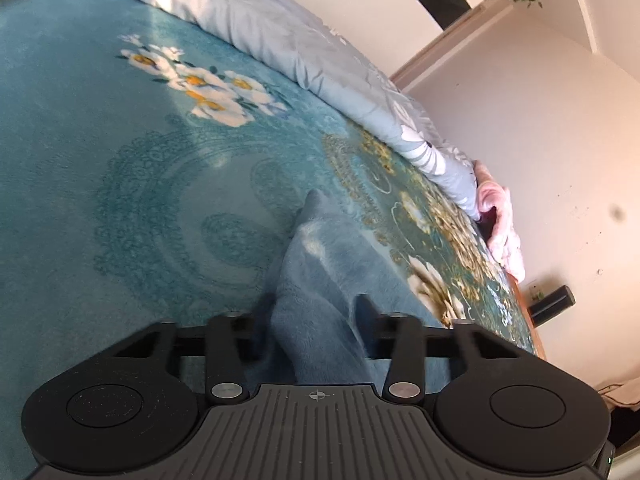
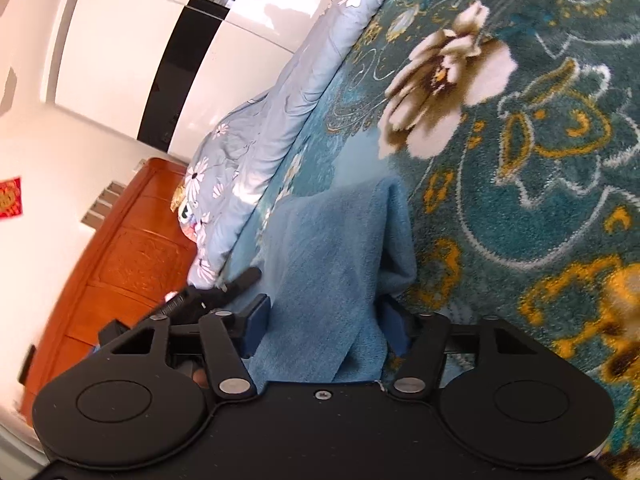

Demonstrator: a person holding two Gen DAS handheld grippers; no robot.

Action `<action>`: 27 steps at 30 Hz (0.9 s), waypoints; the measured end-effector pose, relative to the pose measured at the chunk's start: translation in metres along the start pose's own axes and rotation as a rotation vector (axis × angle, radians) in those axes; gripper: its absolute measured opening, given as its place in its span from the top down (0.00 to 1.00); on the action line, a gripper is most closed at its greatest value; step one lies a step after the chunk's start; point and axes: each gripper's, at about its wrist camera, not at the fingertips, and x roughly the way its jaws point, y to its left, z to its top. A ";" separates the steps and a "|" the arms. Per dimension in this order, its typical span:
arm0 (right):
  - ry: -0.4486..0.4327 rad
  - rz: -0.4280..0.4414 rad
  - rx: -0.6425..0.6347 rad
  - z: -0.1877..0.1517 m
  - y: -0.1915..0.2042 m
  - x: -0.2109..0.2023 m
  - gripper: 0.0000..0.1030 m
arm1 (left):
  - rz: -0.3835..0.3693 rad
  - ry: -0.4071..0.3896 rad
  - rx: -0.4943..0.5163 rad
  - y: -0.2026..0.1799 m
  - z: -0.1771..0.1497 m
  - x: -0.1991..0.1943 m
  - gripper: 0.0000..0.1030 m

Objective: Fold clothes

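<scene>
The blue fuzzy cloth [image 1: 320, 280] lies on a bed covered with a teal flowered blanket [image 1: 120, 160]. It sits near the side of the bed, and one corner of it points away toward the middle of the blanket.

The left hand-held gripper [image 1: 310, 320] is pinching a bunched-up part of the blue fuzzy cloth. The cloth fills the gap between its two fingers, and both fingers press into the soft fabric.

The right hand-held gripper [image 2: 324, 320] is spread about halfway. A flat fold of the same cloth [image 2: 332, 248] passes between its fingers, and the blue pads [image 2: 256, 324] sit just beside the fabric on each side. I cannot tell if the pads really squeeze it.

A light blue quilt with white flowers [image 1: 280, 40] lies bunched along the far edge of the bed. A pink cloth [image 1: 500, 220] sits at the end of the quilt, by the wall. In the right wrist view, an orange wooden headboard [image 2: 120, 260] stands next to the bed.
</scene>
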 end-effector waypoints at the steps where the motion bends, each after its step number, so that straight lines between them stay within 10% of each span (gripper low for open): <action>1: -0.001 0.002 0.004 0.002 -0.001 0.000 0.47 | -0.005 -0.006 -0.006 0.000 -0.002 -0.003 0.76; 9: -0.014 -0.012 -0.070 0.032 0.006 -0.005 0.74 | -0.043 -0.089 -0.080 -0.006 -0.038 -0.048 0.90; 21: -0.024 -0.045 -0.147 0.042 0.011 -0.019 0.63 | -0.031 -0.105 -0.171 0.008 -0.067 -0.074 0.88; 27: -0.015 -0.045 -0.094 0.025 0.001 -0.049 0.62 | -0.059 -0.091 -0.131 -0.005 -0.068 -0.081 0.68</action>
